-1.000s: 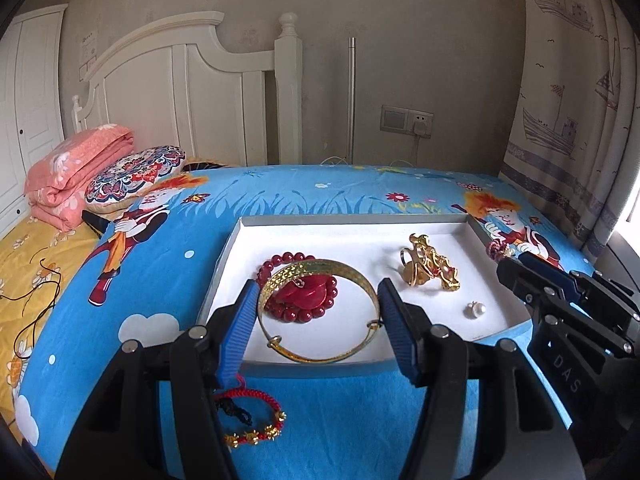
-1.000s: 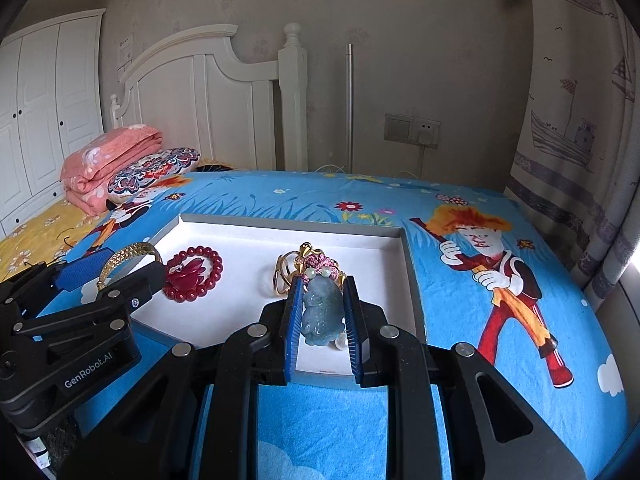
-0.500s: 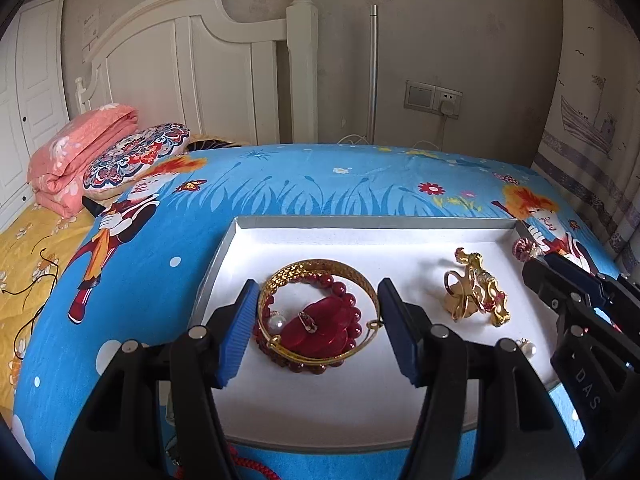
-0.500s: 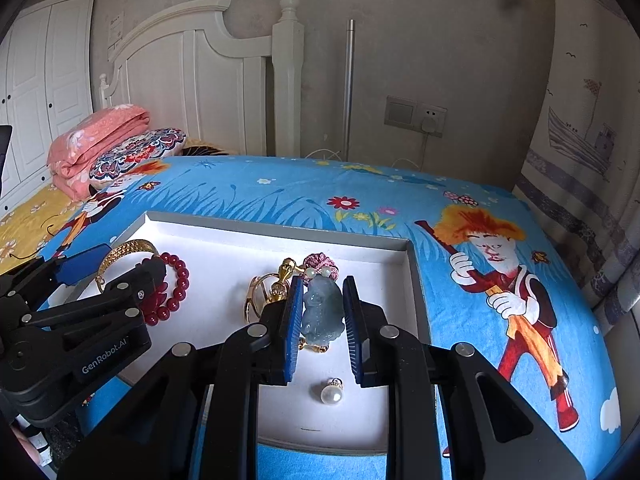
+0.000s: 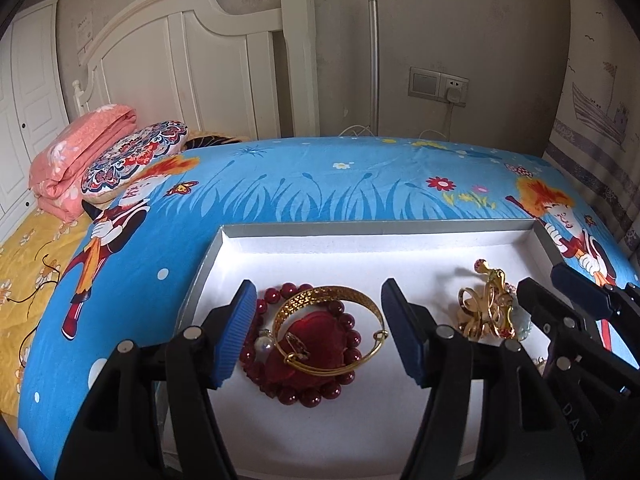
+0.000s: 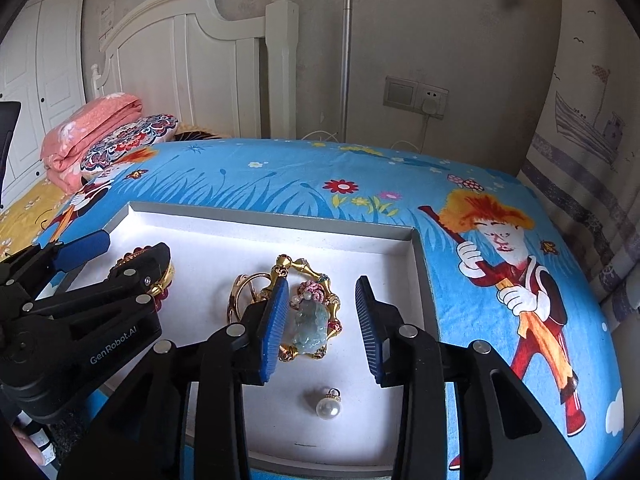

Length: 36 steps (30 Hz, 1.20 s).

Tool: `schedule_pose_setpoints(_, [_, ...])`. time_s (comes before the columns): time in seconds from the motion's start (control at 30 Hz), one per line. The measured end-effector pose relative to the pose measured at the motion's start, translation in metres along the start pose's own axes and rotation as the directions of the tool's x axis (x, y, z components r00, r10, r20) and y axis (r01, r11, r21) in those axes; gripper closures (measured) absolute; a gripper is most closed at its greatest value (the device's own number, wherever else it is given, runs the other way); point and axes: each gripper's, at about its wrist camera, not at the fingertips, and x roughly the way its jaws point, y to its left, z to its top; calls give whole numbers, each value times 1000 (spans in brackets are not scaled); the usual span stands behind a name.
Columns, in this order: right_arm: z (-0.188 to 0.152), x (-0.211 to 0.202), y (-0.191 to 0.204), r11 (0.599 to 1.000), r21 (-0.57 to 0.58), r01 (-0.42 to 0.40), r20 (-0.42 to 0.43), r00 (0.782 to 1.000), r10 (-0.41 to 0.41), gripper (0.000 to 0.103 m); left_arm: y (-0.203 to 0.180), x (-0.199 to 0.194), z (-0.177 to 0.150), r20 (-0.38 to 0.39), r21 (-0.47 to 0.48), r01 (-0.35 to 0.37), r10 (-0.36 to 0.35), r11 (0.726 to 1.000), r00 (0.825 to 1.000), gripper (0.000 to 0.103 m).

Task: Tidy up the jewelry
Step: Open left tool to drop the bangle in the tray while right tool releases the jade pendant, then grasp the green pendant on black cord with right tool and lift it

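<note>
Your left gripper (image 5: 319, 332) hung open over the bangle (image 5: 329, 330) and beads (image 5: 308, 360), low centre, inside the tray (image 5: 360, 229). Your right gripper (image 6: 322, 324), fingers spread and empty, straddled the jade pendant (image 6: 309, 326), apparently just set there for sorting.

White lettering "GenRobot.AI" runs along the black body of the left gripper (image 6: 110, 256), seen from the right wrist view. The letters "DAS" stand in pale print on the black body of the right gripper (image 5: 558, 290), near the lower right corner of the left wrist view. A paper notice (image 5: 82, 26) on the wall is too small to read.
</note>
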Motion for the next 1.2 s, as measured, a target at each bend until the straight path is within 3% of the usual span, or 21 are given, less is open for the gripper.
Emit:
schedule_pose_setpoints(0.13, [-2,-7,-3,1000,6,-4,5,1000,4,69,4,-12,-4,23,6,-5,5,1000,1000,33])
schedule_pose_setpoints(0.27, [-8,-16,-5,1000,20,-11,8,1000,11,69,11,-29,-12,37,-8,-4,4,1000,999,18])
schedule_pose_setpoints(0.4, [-17,-28,-4,999,41,-26,11,1000,26,66,19,-51,-29,57,-17,15,-14,1000,998,13])
schedule_pose_setpoints(0.57, [-32,-44,4,997,52,-49,19,999,48,66,29,-76,-58,85,9,-1,0,1000,996,13])
schedule_pose_setpoints(0.93, [-58,-76,42,991,77,-113,50,993,109,66,82,-111,-112,59,-55,-9,12,998,998,13])
schedule_pose_setpoints(1.2, [-68,-74,90,988,39,-152,5,988,152,66,118,-114,-120,39,-13,-13,14,1000,999,13])
